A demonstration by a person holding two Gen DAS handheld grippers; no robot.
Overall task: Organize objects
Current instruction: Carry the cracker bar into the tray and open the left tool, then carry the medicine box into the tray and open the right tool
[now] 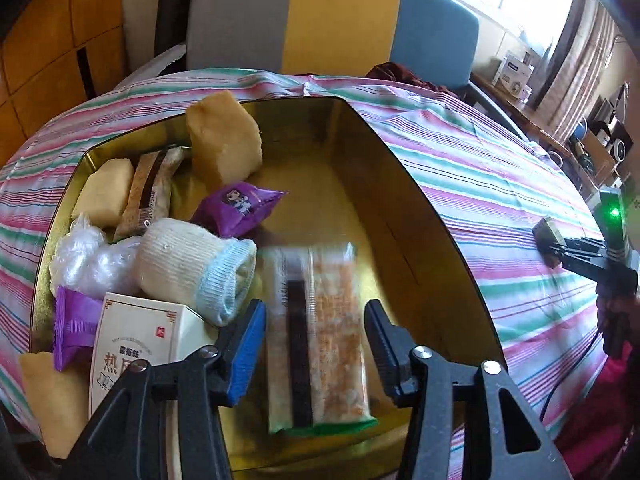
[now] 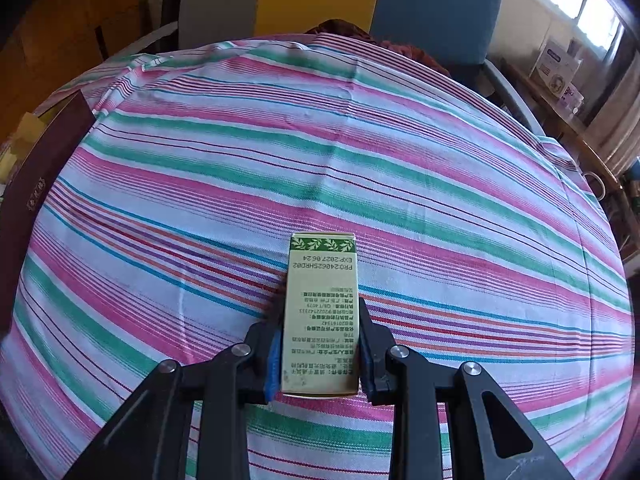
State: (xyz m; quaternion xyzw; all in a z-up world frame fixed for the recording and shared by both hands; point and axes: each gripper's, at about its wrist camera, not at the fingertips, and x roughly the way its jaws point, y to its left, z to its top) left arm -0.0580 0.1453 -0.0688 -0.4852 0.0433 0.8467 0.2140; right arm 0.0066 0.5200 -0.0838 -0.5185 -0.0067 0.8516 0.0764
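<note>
A gold tin [image 1: 380,160] sits open on the striped cloth. Inside it lie a rolled white sock [image 1: 192,268], purple packets [image 1: 240,208], pale yellow blocks [image 1: 224,140], a white printed box [image 1: 136,340] and crumpled plastic [image 1: 84,260]. A long clear snack packet [image 1: 320,344], blurred, lies on the tin's floor between the fingers of my left gripper [image 1: 314,312]. That gripper is open, with a gap on either side of the packet. My right gripper [image 2: 320,320] is shut on a small green-and-cream box [image 2: 320,280] just above the cloth. It also shows at the right edge of the left wrist view, right gripper [image 1: 560,248].
The striped tablecloth [image 2: 360,140] covers a round table. The tin's dark red outer wall [image 2: 40,184] stands at the left of the right wrist view. A grey, yellow and blue chair [image 1: 320,20] stands behind the table. A cluttered shelf [image 1: 600,140] runs along the right.
</note>
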